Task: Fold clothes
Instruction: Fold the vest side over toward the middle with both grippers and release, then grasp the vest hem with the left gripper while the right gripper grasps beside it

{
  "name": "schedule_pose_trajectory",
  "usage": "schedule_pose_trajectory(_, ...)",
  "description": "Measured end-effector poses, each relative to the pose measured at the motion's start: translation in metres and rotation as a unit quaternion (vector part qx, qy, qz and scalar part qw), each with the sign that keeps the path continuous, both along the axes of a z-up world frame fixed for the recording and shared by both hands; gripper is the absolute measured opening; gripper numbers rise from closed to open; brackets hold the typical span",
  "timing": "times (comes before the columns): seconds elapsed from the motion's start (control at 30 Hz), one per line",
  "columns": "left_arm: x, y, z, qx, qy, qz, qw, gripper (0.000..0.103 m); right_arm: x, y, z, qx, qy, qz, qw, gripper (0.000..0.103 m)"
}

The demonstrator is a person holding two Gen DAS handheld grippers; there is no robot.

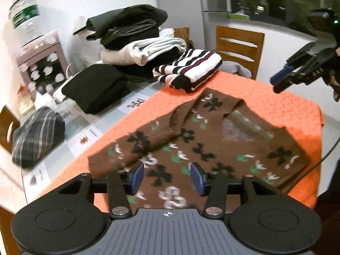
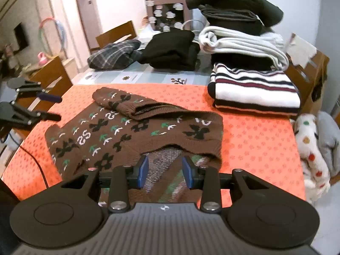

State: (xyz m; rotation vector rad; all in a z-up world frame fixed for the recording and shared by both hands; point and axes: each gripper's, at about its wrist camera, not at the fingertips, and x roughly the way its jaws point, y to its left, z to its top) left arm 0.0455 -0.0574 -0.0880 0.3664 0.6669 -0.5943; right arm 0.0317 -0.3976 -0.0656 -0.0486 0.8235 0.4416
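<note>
A brown patterned sweater point(image 1: 191, 144) lies flat on the orange cloth point(image 1: 265, 97), with one sleeve folded across its body. It also shows in the right wrist view point(image 2: 131, 131). My left gripper point(image 1: 167, 177) is open and empty, hovering over the sweater's hem end. My right gripper point(image 2: 164, 170) is open and empty above the sweater's neck opening. The right gripper also shows in the left wrist view point(image 1: 284, 78), held above the far right of the cloth. The left gripper shows at the left edge of the right wrist view point(image 2: 57, 108).
A folded striped sweater point(image 2: 255, 89) sits on the orange cloth point(image 2: 255, 138). Behind it stands a stack of folded clothes point(image 2: 238, 27), a black folded garment point(image 2: 172, 51) and a plaid bundle point(image 2: 114, 53). Wooden chairs point(image 1: 238, 46) surround the table. A dotted cloth point(image 2: 312, 146) hangs at right.
</note>
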Motion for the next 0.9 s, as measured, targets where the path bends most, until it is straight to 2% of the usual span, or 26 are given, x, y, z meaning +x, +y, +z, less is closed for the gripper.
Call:
schedule_pose_trajectory(0.13,-0.036,-0.032,-0.005,-0.006,0.004,0.042,0.9991,0.051,0.008,-0.023,0.001,0.001,-0.007,0.045,0.999,0.040)
schedule_pose_trajectory(0.27,-0.066,-0.061,-0.015,-0.007,0.006,0.111,0.9938,0.051,0.013,-0.044,-0.006,-0.002,-0.016,0.119,0.993,0.040)
schedule_pose_trajectory(0.43,-0.098,-0.089,-0.026,0.014,0.021,0.212,0.9768,0.051,0.011,-0.063,-0.015,-0.003,-0.024,0.227,0.974,0.041)
schedule_pose_trajectory(0.6,-0.125,-0.117,-0.028,0.026,0.019,0.288,0.9570,0.051,0.004,-0.077,-0.034,-0.010,-0.027,0.326,0.945,0.042)
schedule_pose_trajectory(0.7,-0.140,-0.137,-0.025,0.026,0.017,0.314,0.9490,0.052,0.002,-0.082,-0.044,-0.012,-0.018,0.363,0.932,0.042)
schedule_pose_trajectory(0.9,-0.156,-0.177,-0.024,0.015,0.010,0.316,0.9487,0.054,0.013,-0.095,-0.046,-0.017,-0.024,0.388,0.921,0.042)
